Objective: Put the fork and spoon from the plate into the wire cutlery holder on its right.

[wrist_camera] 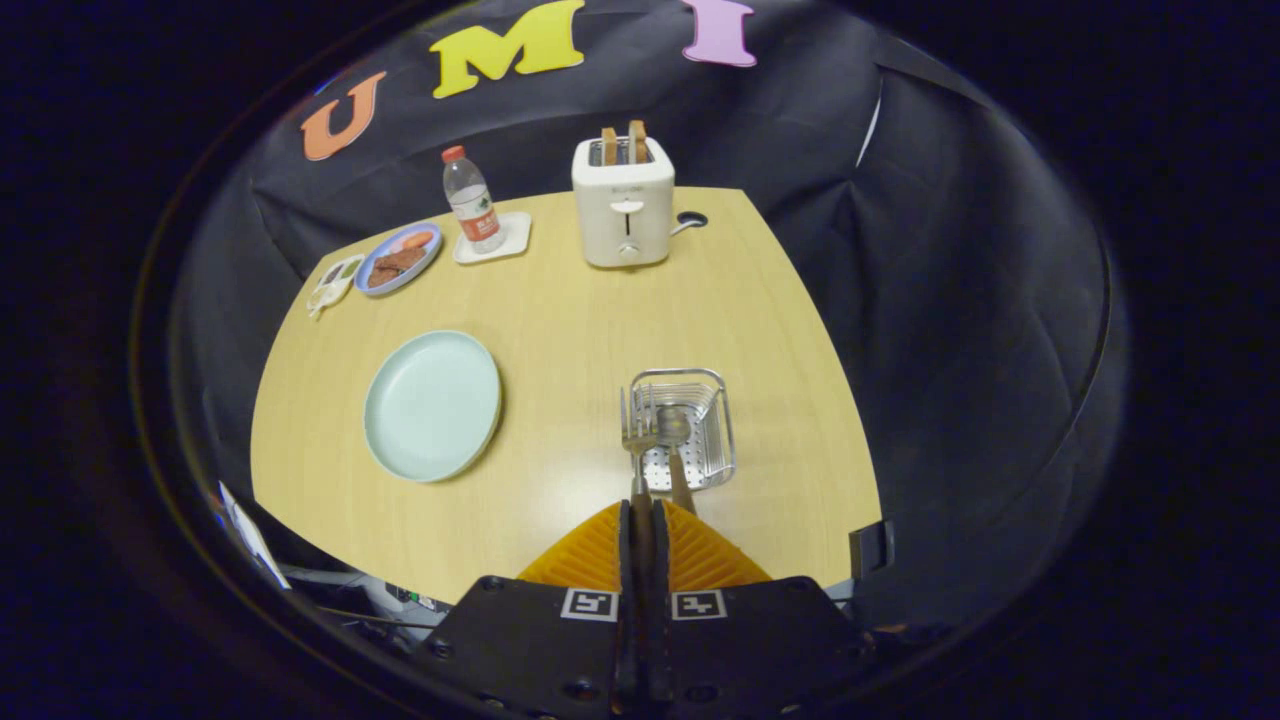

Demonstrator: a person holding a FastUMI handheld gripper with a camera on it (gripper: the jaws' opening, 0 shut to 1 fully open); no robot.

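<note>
At about ten o'clock from the fingers, a round pale-green plate point(432, 405) is lying bare on the light wooden table point(560, 320). Farther off toward eleven o'clock, a blue-rimmed dish of browned food point(399, 259) is sitting beside a clear plastic water bottle with a red cap point(472, 200) on a white coaster point(494, 238). At twelve o'clock a white two-slot toaster point(623, 200) is holding two slices of toast. The gripper point(643, 520) is pinching the handles of a metal fork point(637, 430) and a metal spoon point(675, 432) together — jaws nearly pressed closed — and both heads are hovering over the silver wire cutlery holder point(712, 420), just ahead of the fingertips.
</note>
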